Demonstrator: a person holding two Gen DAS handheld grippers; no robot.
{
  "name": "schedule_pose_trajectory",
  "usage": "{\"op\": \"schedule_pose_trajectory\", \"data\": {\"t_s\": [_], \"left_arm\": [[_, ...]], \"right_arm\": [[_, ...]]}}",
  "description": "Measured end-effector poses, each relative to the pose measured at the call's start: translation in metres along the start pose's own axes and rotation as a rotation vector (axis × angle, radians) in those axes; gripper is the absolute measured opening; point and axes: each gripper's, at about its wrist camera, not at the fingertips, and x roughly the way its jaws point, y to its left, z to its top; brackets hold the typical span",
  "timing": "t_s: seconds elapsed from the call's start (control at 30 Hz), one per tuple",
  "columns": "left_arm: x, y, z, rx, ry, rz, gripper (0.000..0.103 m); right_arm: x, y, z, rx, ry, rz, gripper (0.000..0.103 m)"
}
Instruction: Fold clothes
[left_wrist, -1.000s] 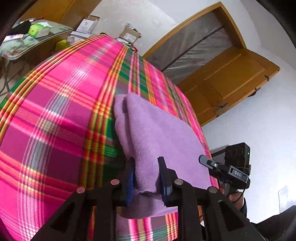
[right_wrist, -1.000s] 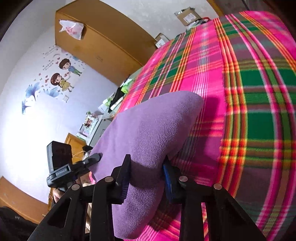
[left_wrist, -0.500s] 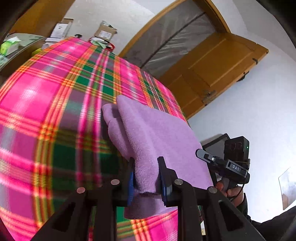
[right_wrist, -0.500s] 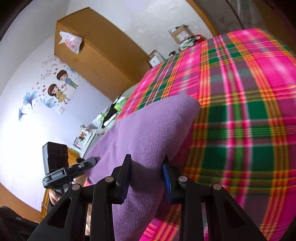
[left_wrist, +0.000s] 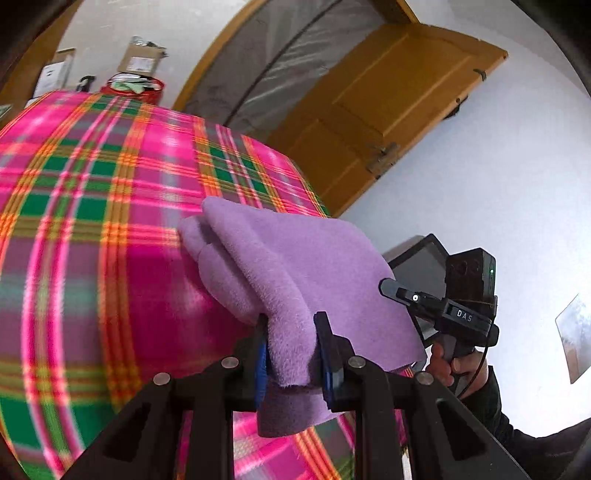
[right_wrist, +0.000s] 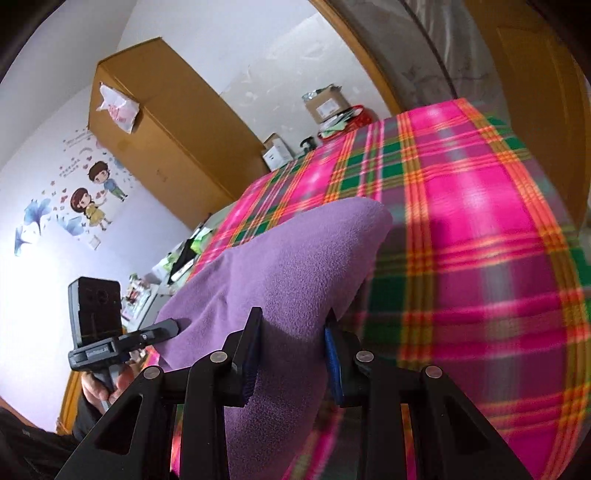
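1. Left wrist view: left tongs (left_wrist: 291, 354) clenched on a bunched edge of the soft lilac fleece garment (left_wrist: 295, 266), blue pads pressed into the pile on both sides.
2. Garment folded in layers, stretched ahead of and to the right of the left tongs, lifted off the pink, green and orange plaid blanket (left_wrist: 110, 221) covering the bed beneath and beyond them.
3. Right tongs (left_wrist: 391, 288) seen to the right of the left tongs, tip against the garment's far edge, gripped from below by a hand (left_wrist: 443, 365).
4. Right wrist view: right tongs (right_wrist: 291, 347) clamped on a thick roll of the same garment (right_wrist: 280, 266).
5. Left tongs (right_wrist: 173, 328) off to the left there, touching the fleece.
6. Open wooden door (left_wrist: 388, 110) beyond the bed, past the tongs.
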Motion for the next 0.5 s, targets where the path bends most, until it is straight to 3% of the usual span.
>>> {"op": "schedule_pose_trajectory", "data": {"t_s": [0.5], "left_arm": [[0.099, -0.044, 0.043, 0.101, 0.041, -0.029, 0.023]], "right_arm": [[-0.020, -0.081, 0.051, 0.015, -0.024, -0.105, 0.031]]}}
